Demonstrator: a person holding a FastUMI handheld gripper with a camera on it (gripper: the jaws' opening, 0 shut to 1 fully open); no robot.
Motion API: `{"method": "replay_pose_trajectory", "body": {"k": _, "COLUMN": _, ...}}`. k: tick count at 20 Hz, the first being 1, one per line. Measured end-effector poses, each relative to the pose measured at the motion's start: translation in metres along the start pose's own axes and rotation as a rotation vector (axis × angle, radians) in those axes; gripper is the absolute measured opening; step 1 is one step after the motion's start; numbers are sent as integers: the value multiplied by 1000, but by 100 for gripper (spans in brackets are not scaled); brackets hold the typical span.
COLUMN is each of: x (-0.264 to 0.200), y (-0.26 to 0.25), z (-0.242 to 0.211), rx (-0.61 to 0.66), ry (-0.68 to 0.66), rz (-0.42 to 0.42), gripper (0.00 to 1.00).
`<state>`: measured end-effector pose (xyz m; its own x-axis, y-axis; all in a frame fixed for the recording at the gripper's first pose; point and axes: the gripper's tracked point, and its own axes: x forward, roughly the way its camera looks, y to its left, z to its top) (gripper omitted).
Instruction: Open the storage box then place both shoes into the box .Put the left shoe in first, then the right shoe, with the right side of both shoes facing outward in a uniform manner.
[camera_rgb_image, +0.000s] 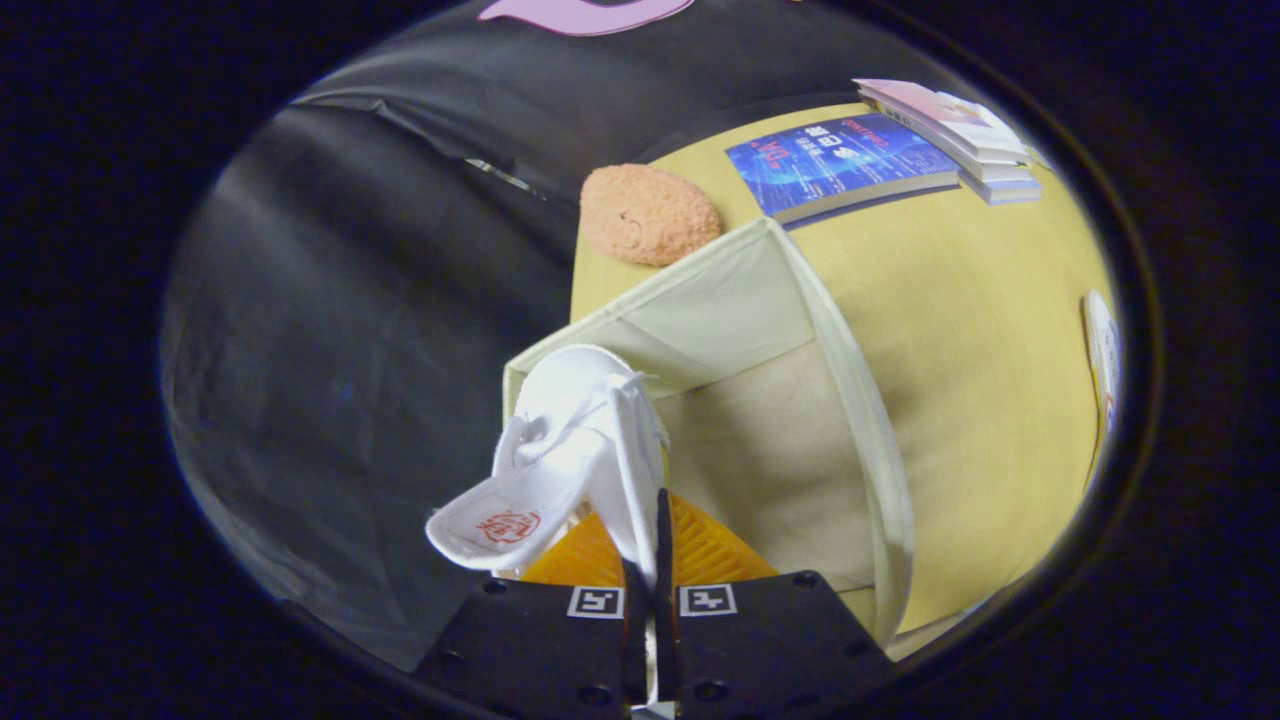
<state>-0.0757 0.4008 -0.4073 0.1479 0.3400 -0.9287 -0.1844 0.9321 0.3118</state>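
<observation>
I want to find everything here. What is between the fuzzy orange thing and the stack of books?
In the gripper view, a blue book lies on the table between the fuzzy orange thing and the stack of books.

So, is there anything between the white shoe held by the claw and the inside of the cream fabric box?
Nothing visible blocks it. The claw is shut on the white shoe, which hangs at the near corner of the open cream fabric storage box. The inside of the box beyond the shoe looks bare.

One shoe (580, 440); one box (860, 400); three books (840, 160).
</observation>
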Motion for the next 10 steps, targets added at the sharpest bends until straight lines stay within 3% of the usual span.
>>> {"method": "replay_pose_trajectory", "body": {"k": 3, "x": 7, "y": -1, "z": -9, "rx": -36, "ry": 30, "rz": 11, "gripper": 11}}
{"method": "replay_pose_trajectory", "body": {"k": 6, "x": 4, "y": 9, "z": -10, "rx": -27, "ry": 43, "rz": 73, "gripper": 35}}
{"method": "replay_pose_trajectory", "body": {"k": 8, "x": -8, "y": 35, "z": -7, "rx": 9, "ry": 49, "rz": 188, "gripper": 51}}
{"method": "replay_pose_trajectory", "body": {"k": 10, "x": -27, "y": 44, "z": 8, "rx": 21, "ry": 30, "rz": 239, "gripper": 67}}
